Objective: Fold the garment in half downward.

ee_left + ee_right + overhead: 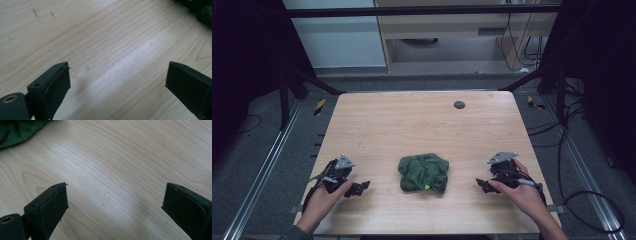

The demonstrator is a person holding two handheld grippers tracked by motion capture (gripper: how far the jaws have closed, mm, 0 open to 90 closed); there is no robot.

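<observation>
Pale wood grain covered the table [412, 125], and a crumpled green cloth [424, 173] lay near the middle of its front half, touched by neither hand. To its left, well apart, the left tongs [361, 187] rested low over the wood with jaws spread wide and nothing between them. To its right, the right tongs [482, 184] pointed inward likewise, jaws wide apart and empty. A small dark disc [459, 105] sat near the far edge.

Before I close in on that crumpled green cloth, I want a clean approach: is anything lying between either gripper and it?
Nothing visible. Bare wooden table lies between the left gripper and the green cloth, and between the right gripper and it. Both grippers are open and apart from the cloth.
</observation>
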